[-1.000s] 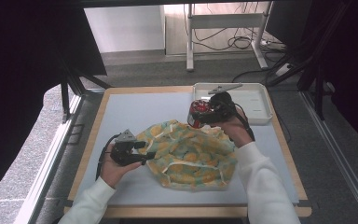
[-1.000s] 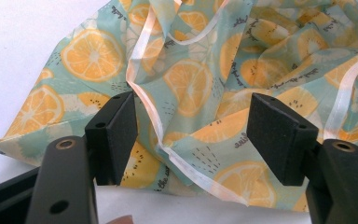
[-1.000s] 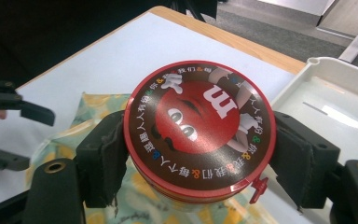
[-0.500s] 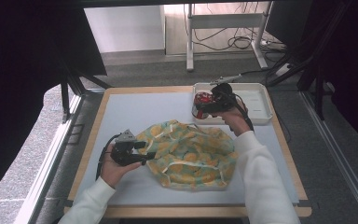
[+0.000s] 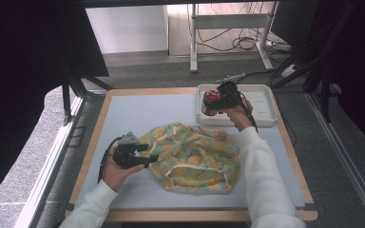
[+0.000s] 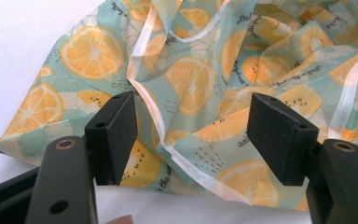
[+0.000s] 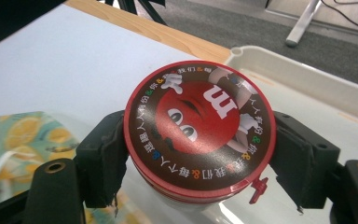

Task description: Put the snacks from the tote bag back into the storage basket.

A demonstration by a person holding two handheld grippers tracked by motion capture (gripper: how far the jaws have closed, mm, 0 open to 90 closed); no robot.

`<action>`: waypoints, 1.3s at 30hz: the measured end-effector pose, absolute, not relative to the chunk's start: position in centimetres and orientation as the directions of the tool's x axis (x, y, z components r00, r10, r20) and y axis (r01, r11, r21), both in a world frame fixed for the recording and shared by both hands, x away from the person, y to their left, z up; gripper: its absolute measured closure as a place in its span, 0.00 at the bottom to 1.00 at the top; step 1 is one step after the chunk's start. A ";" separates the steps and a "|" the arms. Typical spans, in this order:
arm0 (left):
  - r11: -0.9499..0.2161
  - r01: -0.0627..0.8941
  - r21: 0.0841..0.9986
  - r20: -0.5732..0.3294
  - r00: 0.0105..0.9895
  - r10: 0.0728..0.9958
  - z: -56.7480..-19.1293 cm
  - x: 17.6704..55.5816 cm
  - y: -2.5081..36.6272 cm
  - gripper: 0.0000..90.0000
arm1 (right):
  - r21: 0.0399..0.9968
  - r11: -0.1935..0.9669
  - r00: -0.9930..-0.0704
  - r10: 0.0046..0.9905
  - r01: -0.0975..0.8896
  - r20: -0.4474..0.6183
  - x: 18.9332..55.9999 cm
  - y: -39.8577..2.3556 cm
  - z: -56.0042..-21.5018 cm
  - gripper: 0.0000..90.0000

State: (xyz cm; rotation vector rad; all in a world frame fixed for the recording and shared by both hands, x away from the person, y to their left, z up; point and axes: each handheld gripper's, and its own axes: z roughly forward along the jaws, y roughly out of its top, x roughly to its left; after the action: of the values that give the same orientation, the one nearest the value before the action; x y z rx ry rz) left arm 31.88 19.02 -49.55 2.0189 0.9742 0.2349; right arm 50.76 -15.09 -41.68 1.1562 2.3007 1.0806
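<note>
right gripper (image 5: 215, 102) clamping red candy tin (image 7: 199, 130), now carrying it over white tray (image 5: 266, 102), off fruit-print bag (image 5: 195, 156); left gripper (image 6: 193, 135) gaping wide, unmoved at bag edge; pale table mat (image 5: 138, 111), grey floor.

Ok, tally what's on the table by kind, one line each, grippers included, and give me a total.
Fruit-print bag: 1
Red round tin: 1
White tray: 1
Grippers: 2, the left gripper open over the bag, the right gripper shut on the tin
Total: 5
</note>
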 end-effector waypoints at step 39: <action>-0.334 0.552 0.764 -0.185 0.683 0.706 -49.5 31.8 19.0 0.37 | 0.691 0.403 -0.574 0.819 0.600 0.022 54.3 -13.9 -47.2 0.28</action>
State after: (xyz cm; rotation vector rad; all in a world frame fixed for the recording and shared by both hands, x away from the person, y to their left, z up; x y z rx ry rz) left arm 31.81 19.02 -49.50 2.0275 0.9678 0.2253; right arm 54.29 -13.89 -47.24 1.2315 2.3430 0.9559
